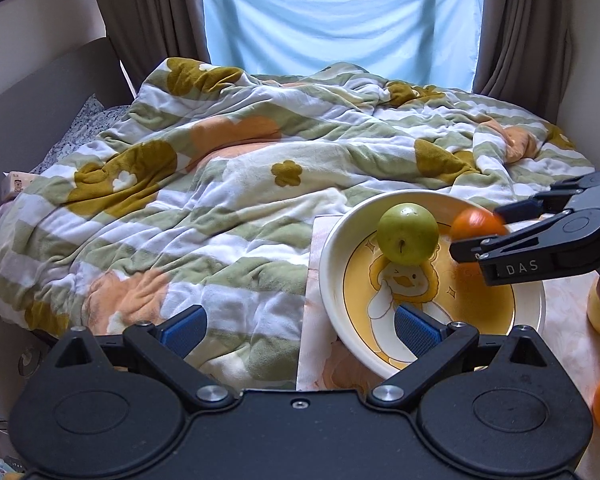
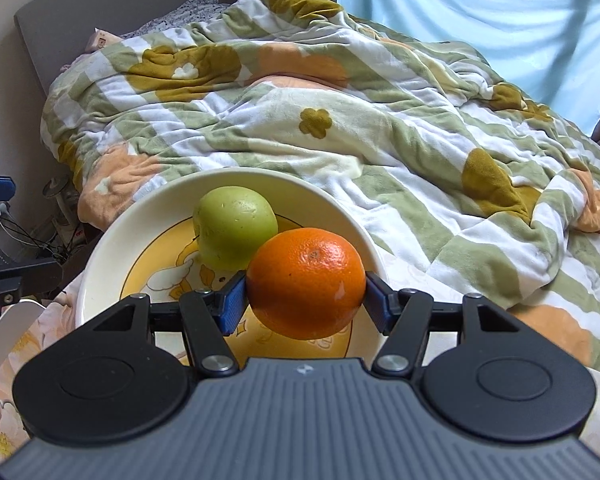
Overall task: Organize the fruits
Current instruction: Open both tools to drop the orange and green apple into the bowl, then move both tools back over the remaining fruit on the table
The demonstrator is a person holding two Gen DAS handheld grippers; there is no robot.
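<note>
Orange (image 2: 305,282) beside apple (image 2: 236,232), bowl (image 2: 112,256)

A home bedroom: a bed (image 1: 32,92) under a rumpled flowered quilt (image 1: 228,184), curtained window (image 1: 340,12) behind.

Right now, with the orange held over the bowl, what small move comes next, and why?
Probably lower the right gripper a little and release: the orange sits between its fingers, above the bowl floor beside the green apple, not yet resting there.

left gripper (image 1: 298,330): black, blue pads, round silver screws | right gripper (image 2: 306,300): black, grey ridged body, white "DAS" letters
</note>
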